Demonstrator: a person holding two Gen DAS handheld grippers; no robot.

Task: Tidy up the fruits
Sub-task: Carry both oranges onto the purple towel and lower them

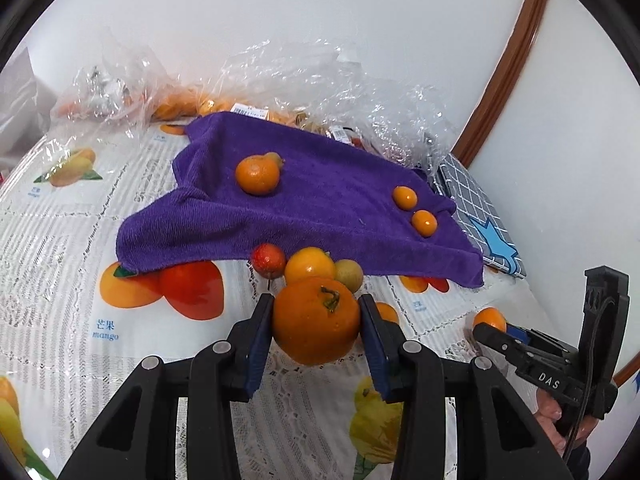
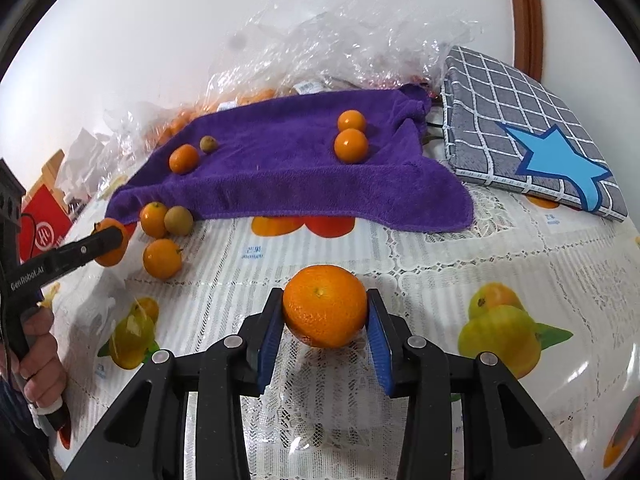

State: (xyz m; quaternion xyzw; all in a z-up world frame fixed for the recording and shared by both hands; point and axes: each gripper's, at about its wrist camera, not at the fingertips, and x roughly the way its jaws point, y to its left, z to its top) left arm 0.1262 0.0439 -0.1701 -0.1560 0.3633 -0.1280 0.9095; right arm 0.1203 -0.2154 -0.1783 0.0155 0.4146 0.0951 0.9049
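Note:
My left gripper (image 1: 316,322) is shut on a large orange with a green stem (image 1: 316,320), held just above the tablecloth. My right gripper (image 2: 325,310) is shut on another orange (image 2: 325,306). A purple towel (image 1: 312,208) lies on the table; on it sit an orange (image 1: 257,174), a small brown fruit (image 2: 208,143) and two small oranges (image 1: 405,197) (image 1: 424,222). In front of the towel lie a red fruit (image 1: 268,260), an orange (image 1: 309,266) and a brownish-green fruit (image 1: 349,274). In the right wrist view the left gripper (image 2: 106,242) shows at the left edge, holding its orange.
Crinkled clear plastic bags (image 1: 304,76) with more oranges lie behind the towel against the white wall. A grey checked cushion with a blue star (image 2: 532,140) lies at the right. A red box (image 2: 44,224) stands at the far left. The tablecloth (image 2: 420,264) has printed fruit pictures.

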